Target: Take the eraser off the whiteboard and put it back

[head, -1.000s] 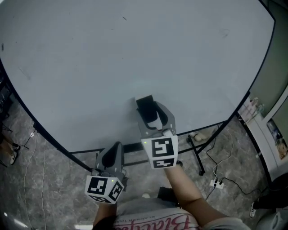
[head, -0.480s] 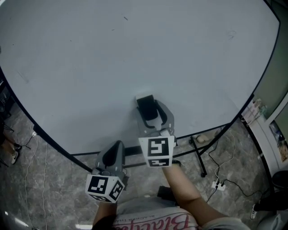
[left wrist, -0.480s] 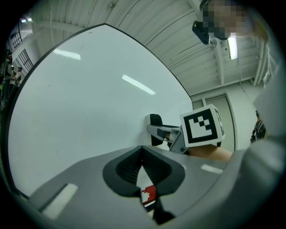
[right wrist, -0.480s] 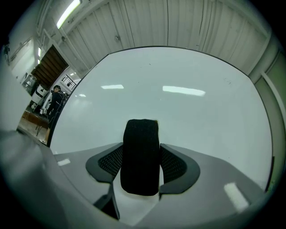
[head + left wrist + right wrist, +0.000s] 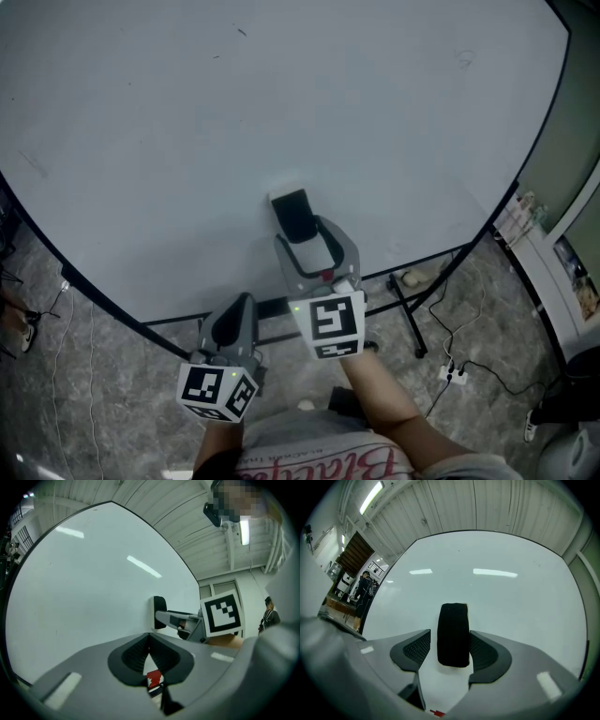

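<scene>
A black eraser [image 5: 292, 214] sits flat against the big whiteboard [image 5: 281, 94], near its lower middle. My right gripper [image 5: 307, 236] is up at the board with one jaw on each side of the eraser [image 5: 453, 634]. A thin strip of white shows between the left pad and the eraser, so the jaws stand open around it. My left gripper [image 5: 234, 323] hangs lower and to the left, below the board's bottom edge, shut with nothing in it. From the left gripper view the eraser [image 5: 159, 612] shows side-on, stuck to the board, with the right gripper [image 5: 180, 618] just behind it.
The board's black frame and stand legs [image 5: 408, 319] run below it. Cables and a power strip [image 5: 450, 373] lie on the stone floor at the right, by a white cabinet [image 5: 548, 272]. A person [image 5: 362, 590] stands far off at the left.
The eraser and my right gripper sit slightly further left and up in the head view. The left gripper has stayed where it was.
</scene>
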Demonstrator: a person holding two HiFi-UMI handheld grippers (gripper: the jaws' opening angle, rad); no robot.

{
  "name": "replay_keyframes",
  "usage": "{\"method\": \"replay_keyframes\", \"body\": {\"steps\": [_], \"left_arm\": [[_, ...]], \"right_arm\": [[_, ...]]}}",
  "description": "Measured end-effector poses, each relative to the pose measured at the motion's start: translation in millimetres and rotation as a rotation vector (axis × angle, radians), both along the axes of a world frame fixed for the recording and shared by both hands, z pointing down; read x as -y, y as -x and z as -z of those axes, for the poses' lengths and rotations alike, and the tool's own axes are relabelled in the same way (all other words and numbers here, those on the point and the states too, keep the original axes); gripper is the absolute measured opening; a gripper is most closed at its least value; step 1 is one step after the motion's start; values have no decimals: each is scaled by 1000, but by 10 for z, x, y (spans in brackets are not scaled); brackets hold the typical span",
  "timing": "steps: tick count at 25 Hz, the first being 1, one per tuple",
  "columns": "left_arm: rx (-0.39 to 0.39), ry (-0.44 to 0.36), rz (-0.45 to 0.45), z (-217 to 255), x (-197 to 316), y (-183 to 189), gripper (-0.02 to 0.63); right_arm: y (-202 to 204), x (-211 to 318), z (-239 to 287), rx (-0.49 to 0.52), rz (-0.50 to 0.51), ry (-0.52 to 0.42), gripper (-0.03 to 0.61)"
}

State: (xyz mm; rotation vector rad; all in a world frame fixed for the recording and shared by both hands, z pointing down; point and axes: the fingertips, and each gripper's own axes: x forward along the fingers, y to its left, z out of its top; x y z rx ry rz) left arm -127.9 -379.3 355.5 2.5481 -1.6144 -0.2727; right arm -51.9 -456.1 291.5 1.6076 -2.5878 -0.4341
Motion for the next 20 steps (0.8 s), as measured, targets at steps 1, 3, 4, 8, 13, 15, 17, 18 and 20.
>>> {"method": "replay_keyframes", "body": {"steps": [1, 3, 4, 8, 13, 15, 17, 18, 20], "left_arm": [[-1, 2, -6, -8, -12, -17, -2], [0, 4, -19, -19, -46, -53, -2], [0, 4, -26, -26, -65, -69, -2], [2, 3, -46, -32, -137, -113, -2], [4, -1, -66, -31, -222, -155, -2], [10, -2, -73, -32, -256, -175, -2], [13, -4, -81, -29, -292, -198, -2], [15, -6, -86, -25, -309, -211, -2], [17, -9, -95, -13, -345, -239, -2]], "right_arm": [[-14, -46, -25, 3, 3, 10, 246], [-41, -153, -79, 18, 8, 33, 225], [-51, -216, -104, 27, 11, 42, 206], [-48, -498, -190, 46, 31, 49, 75], [-16, -799, -360, 69, 75, 97, 3], [-5, -887, -423, 85, 97, 126, 2], [-12, -973, -477, 101, 114, 153, 2], [-24, -1014, -499, 112, 122, 163, 2], [-51, -1093, -536, 140, 140, 179, 2]]}}
